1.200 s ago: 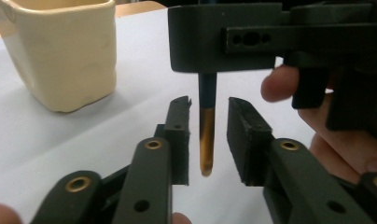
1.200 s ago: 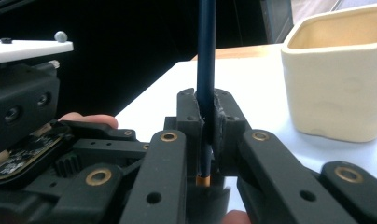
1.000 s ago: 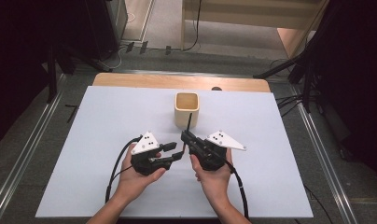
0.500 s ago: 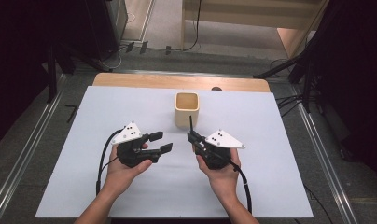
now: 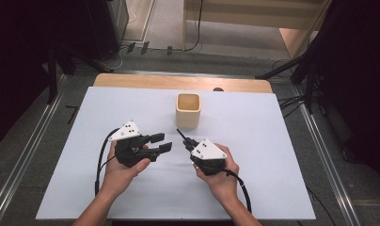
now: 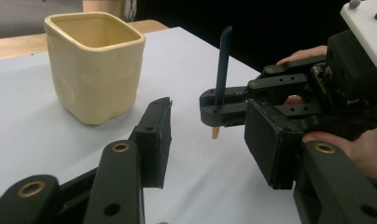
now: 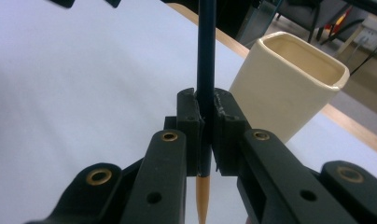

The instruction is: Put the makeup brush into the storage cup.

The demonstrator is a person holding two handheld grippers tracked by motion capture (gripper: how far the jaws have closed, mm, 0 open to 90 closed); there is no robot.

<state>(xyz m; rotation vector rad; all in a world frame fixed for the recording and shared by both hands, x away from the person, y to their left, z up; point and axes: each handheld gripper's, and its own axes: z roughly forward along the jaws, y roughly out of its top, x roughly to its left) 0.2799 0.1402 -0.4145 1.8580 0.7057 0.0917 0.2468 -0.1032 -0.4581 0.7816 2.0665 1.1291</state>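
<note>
The right tongs [image 7: 204,128] are clamped on a dark pencil [image 7: 205,56] — held upright, just in front of the cream ceramic cup [image 5: 188,110] on the desk [image 5: 273,141]. The left tongs [image 5: 161,142], empty, stand part open, having just been closing, near the pencil.

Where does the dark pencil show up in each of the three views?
High view: the pencil sits just below the cream cup, in the right tongs.
Left gripper view: right of centre, upright, clamped.
Right gripper view: centre, vertical, tip down.
Shared landmark: the cream cup.
</note>
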